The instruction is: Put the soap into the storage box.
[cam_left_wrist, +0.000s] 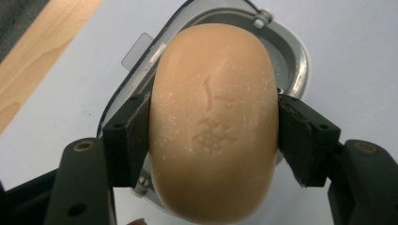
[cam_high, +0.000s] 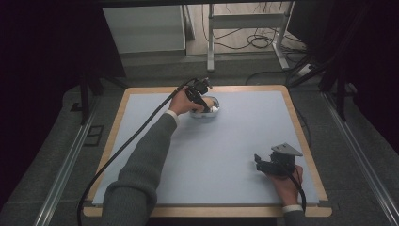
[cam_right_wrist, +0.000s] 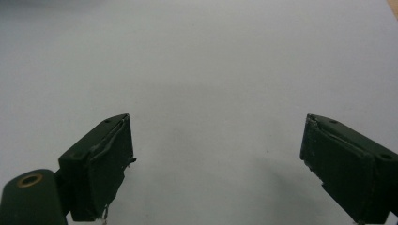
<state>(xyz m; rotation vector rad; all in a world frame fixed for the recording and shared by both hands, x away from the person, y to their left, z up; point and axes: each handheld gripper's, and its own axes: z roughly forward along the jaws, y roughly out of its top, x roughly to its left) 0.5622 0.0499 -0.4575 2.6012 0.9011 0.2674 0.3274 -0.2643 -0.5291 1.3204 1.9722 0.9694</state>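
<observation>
A tan oval bar of soap (cam_left_wrist: 213, 122) with stamped characters is clamped between the jaws of my left gripper (cam_left_wrist: 213, 136), directly above a shiny metal soap dish (cam_left_wrist: 291, 61). In the high view the left gripper (cam_high: 203, 104) is at the far middle of the table, over the dish (cam_high: 211, 114). My right gripper (cam_high: 261, 162) rests near the front right of the table. Its jaws stand wide apart with nothing between them (cam_right_wrist: 216, 164), over the bare pale-blue mat (cam_right_wrist: 197, 70).
The pale-blue mat (cam_high: 235, 141) covers a wooden table (cam_high: 113, 141). A black cable (cam_high: 136, 136) trails from the left gripper off the front left. Beyond the table stand a white cabinet (cam_high: 146, 28) and a metal desk frame (cam_high: 244, 23) with cables on the floor.
</observation>
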